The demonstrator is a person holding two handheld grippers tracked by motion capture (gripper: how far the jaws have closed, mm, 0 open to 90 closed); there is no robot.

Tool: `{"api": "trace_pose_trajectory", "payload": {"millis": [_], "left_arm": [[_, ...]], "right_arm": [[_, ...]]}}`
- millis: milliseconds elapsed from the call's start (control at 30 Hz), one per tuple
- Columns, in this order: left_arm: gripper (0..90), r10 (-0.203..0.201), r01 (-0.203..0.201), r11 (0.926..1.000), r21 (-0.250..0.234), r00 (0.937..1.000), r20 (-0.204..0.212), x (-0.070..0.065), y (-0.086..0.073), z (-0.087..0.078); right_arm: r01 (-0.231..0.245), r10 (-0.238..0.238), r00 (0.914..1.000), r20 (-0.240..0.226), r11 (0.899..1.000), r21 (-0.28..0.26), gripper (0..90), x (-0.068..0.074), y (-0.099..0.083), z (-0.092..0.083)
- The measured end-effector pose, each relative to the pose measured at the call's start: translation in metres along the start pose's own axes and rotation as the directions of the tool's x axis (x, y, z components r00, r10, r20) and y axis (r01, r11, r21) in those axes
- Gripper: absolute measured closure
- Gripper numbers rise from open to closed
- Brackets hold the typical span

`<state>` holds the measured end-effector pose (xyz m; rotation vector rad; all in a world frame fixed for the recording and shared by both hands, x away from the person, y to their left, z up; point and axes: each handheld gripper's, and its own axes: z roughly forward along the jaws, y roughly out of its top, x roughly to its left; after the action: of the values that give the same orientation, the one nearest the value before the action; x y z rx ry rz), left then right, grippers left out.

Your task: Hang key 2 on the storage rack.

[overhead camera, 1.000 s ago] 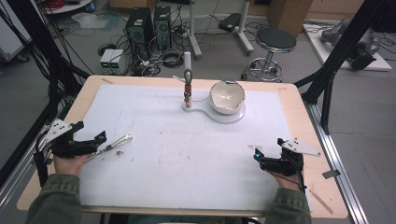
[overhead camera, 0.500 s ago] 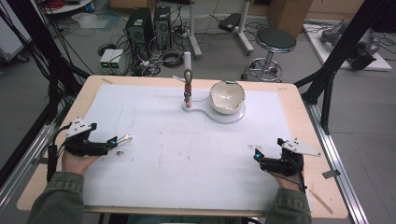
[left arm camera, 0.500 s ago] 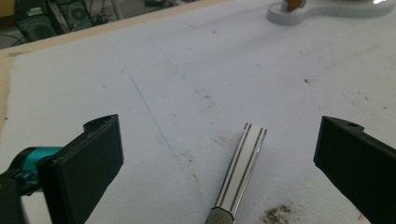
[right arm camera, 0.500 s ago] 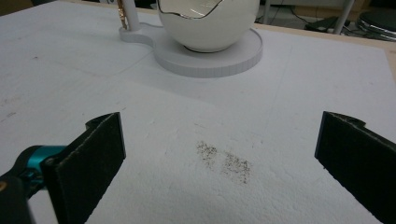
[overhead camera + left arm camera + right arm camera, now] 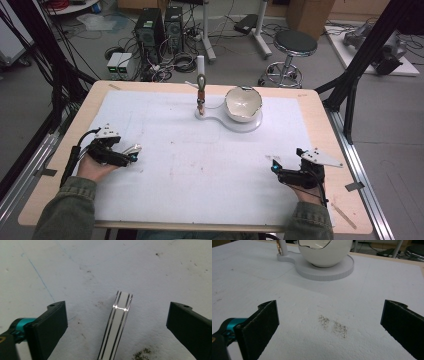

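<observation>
High view: one wooden counter [image 5: 325, 115] covered by a white foam sheet [image 5: 200, 165]. At its far middle, a white stand [image 5: 240, 125] carrying a white bowl [image 5: 243, 104] with a wavy rim, and beside it a short post with a small hanging utensil [image 5: 201, 95], type not legible.

Left claw [image 5: 134, 152]: near the left edge of the sheet, low over a slim metal strip [image 5: 131, 148] lying flat on the foam. In the left gripper view the strip [image 5: 116, 327], white-faced with dark lines along its length, runs up between the two black jaws, which stand wide on either side without touching it. The jaws have just been closing a little; nothing is gripped, so the claw counts as released.

Right claw [image 5: 274, 167]: near the right edge, resting low. Right gripper view shows it released, jaws spread wide and bare, aimed toward the bowl [image 5: 324, 252] and stand [image 5: 324, 271], with a dark speckled smudge [image 5: 333, 326] on the foam ahead.

Progress, as judged: pick-up of the strip is lined up but not made. Closing on it, lifting, and any carrying toward the stand remain.
</observation>
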<state>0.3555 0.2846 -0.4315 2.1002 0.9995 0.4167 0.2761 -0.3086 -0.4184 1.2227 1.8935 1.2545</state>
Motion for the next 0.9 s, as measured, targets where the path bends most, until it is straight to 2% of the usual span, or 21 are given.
{"api": "trace_pose_trajectory", "payload": {"millis": [133, 267, 400, 467, 500, 567, 667, 733, 767, 800, 900], "left_arm": [[12.7, -0.017, 0.017, 0.9998, 0.012, 0.9994, 0.030, 0.0041, -0.0009, 0.0010], [24.2, -0.010, 0.009, 0.9998, 0.020, 0.9987, 0.049, 0.0051, -0.0013, 0.0010], [39.7, -0.004, 0.002, 0.9995, 0.032, 0.9979, 0.065, 0.0043, -0.0020, 0.0024], [43.5, -0.002, 0.001, 0.9986, 0.053, 0.9993, 0.036, 0.0042, -0.0022, 0.0041], [43.9, -0.007, 0.005, 0.9983, 0.059, 0.9994, 0.035, 0.0046, -0.0024, 0.0045], [48.3, -0.012, 0.011, 0.9983, 0.057, 0.9999, 0.013, 0.0043, -0.0023, 0.0046], [58.8, -0.008, 0.009, 0.9981, 0.060, 0.9998, -0.019, 0.0049, -0.0024, 0.0036], [70.8, -0.004, 0.005, 0.9983, 0.058, 0.9998, -0.020, 0.0067, -0.0024, 0.0030], [73.4, -0.003, 0.004, 0.9984, 0.056, 0.9998, -0.017, 0.0071, -0.0026, 0.0027], [73.8, -0.003, 0.004, 0.9987, 0.052, 0.9998, -0.019, 0.0063, -0.0027, 0.0028], [74.0, 0.037, -0.035, 0.9980, 0.053, 0.9988, -0.033, 0.0027, -0.0020, 0.0019]], "right_arm": [[-0.002, 0.002, 1.0000, 0.001, 1.000, 0.001, 0.5, -0.0001, 0.0000, 0.0006], [-0.005, 0.005, 1.0000, 0.001, 1.000, -0.001, 0.5, -0.0004, -0.0001, 0.0002], [-0.006, 0.006, 1.0000, 0.000, 1.000, 0.001, 0.6, -0.0005, 0.0000, 0.0009], [-0.005, 0.005, 1.0000, 0.000, 1.000, 0.000, 0.5, -0.0004, 0.0001, 0.0015], [-0.012, 0.012, 0.9999, -0.002, 1.000, 0.003, 0.5, 0.0001, 0.0001, 0.0014], [-0.007, 0.007, 1.0000, 0.000, 1.000, 0.000, 0.6, -0.0005, 0.0000, 0.0014], [-0.008, 0.008, 1.0000, -0.002, 1.000, -0.002, 0.5, -0.0007, 0.0001, 0.0011], [-0.007, 0.007, 1.0000, 0.000, 1.000, 0.000, 0.6, -0.0007, 0.0001, 0.0011], [-0.008, 0.008, 1.0000, -0.001, 1.000, 0.000, 0.6, -0.0006, 0.0001, 0.0012], [-0.007, 0.007, 1.0000, 0.000, 1.000, 0.000, 0.6, -0.0006, 0.0001, 0.0012], [-0.010, 0.010, 0.9999, 0.000, 1.000, 0.002, 0.6, -0.0009, 0.0000, 0.0011]]}}
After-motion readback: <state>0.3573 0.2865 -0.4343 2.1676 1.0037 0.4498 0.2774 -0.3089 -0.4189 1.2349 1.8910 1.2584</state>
